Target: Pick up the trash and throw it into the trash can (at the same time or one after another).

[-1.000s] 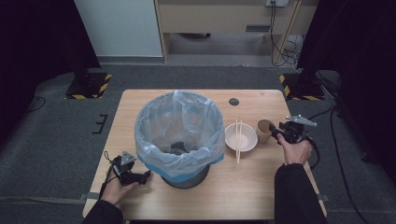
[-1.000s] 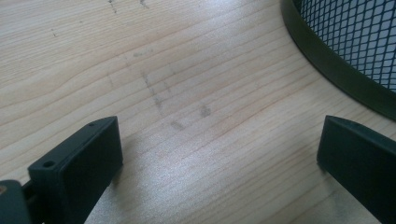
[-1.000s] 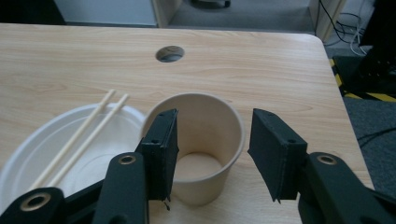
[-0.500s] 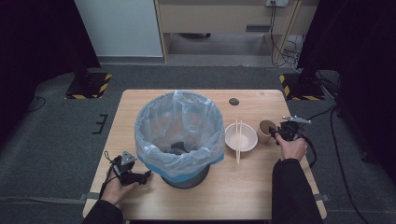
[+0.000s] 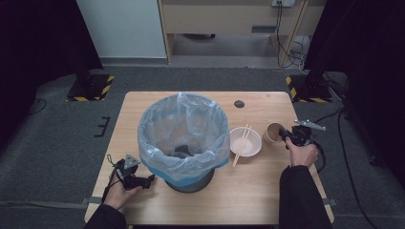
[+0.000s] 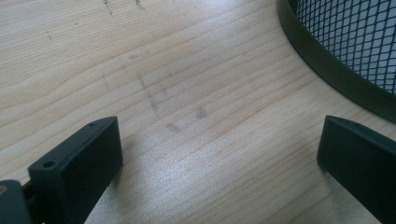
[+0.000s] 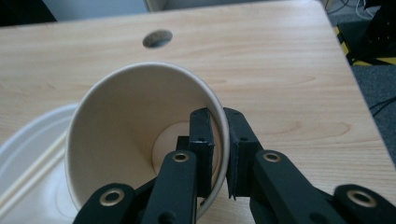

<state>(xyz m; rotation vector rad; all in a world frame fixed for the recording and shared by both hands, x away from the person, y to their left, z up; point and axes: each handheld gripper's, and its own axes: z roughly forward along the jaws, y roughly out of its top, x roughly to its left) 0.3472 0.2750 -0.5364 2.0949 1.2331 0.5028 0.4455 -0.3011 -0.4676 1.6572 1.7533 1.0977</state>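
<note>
A brown paper cup (image 5: 273,132) stands right of a white bowl (image 5: 245,141) that has chopsticks (image 5: 240,144) laid across it. My right gripper (image 5: 284,134) is shut on the cup's rim; in the right gripper view one jaw sits inside the paper cup (image 7: 140,144) and the other outside its wall, the right gripper (image 7: 218,149) pinching it. A mesh bin (image 5: 184,133) lined with a pale blue bag stands mid-table. My left gripper (image 5: 149,180) rests open on the table by the bin's base, and the left gripper (image 6: 219,154) holds nothing.
The wooden table (image 5: 258,200) has a round cable hole (image 5: 239,103) behind the bowl. The bin's black base rim (image 6: 327,70) lies close to my left jaws. Beyond the table's right edge lie cables and dark floor.
My right gripper has moved left to the paper cup and shut on its rim. The left gripper has stayed in place.
</note>
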